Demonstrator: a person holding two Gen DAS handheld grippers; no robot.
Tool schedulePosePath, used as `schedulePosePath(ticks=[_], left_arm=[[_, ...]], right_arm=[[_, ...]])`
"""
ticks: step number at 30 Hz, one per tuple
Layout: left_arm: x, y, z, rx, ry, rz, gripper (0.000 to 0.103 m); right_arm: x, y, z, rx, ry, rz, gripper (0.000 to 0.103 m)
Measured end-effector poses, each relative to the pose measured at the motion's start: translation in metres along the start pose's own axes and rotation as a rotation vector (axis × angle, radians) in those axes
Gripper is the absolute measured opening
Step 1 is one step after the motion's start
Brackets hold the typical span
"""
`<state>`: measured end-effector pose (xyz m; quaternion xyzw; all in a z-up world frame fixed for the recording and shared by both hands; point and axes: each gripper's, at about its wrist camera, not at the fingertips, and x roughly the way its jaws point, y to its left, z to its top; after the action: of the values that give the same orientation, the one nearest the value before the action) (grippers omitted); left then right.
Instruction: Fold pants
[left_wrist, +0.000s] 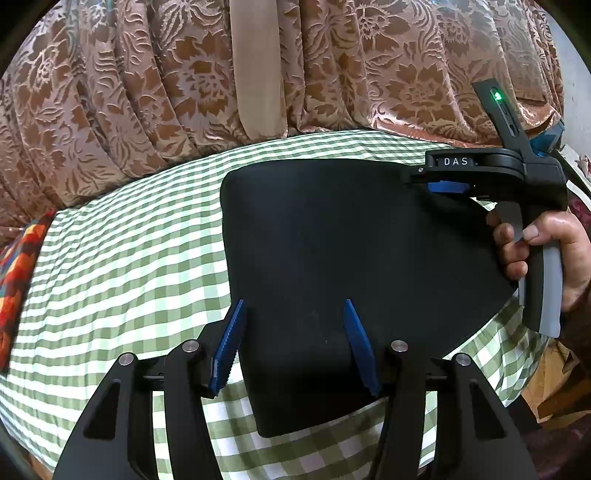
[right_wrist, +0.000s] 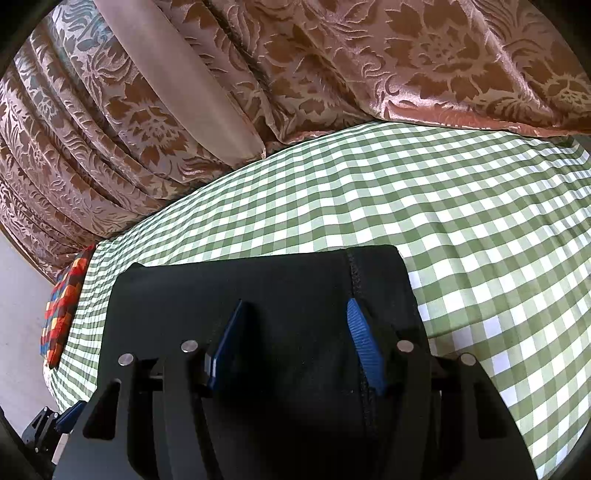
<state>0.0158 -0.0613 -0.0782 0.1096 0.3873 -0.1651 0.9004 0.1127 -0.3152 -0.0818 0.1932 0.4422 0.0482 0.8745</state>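
Observation:
Black pants lie folded into a compact block on the green checked cloth. My left gripper is open, its blue fingers straddling the near left corner of the pants just above them. My right gripper shows in the left wrist view at the far right edge of the pants, held by a hand; its blue pads sit over the fabric. In the right wrist view the right gripper is open over the pants, with a stitched seam by the right finger.
A brown floral curtain hangs along the far edge of the bed. A red patterned cushion lies at the left end; it also shows in the right wrist view. Checked cloth extends right of the pants.

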Motion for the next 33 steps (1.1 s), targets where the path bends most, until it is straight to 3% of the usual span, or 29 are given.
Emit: schedulePosePath(ticks=[11, 15, 20, 24, 33], left_arm=[[-0.007, 0.002, -0.006, -0.013, -0.009, 0.001, 0.064], [-0.011, 0.021, -0.01, -0.109, -0.009, -0.049, 0.065], [-0.019, 0.049, -0.025, -0.198, -0.049, -0.059, 0.065], [-0.01, 0.04, -0.038, -0.114, 0.005, -0.022, 0.065], [-0.013, 0.029, -0.036, -0.067, -0.008, 0.036, 0.065]], right_arm=[[-0.026, 0.005, -0.007, -0.022, 0.006, -0.002, 0.06], [-0.052, 0.004, -0.018, -0.039, -0.006, 0.011, 0.061], [-0.085, 0.0, -0.046, -0.129, 0.001, 0.044, 0.055], [-0.08, -0.01, -0.073, -0.16, 0.055, 0.003, 0.043], [-0.077, -0.019, -0.081, -0.154, 0.041, -0.011, 0.042]])
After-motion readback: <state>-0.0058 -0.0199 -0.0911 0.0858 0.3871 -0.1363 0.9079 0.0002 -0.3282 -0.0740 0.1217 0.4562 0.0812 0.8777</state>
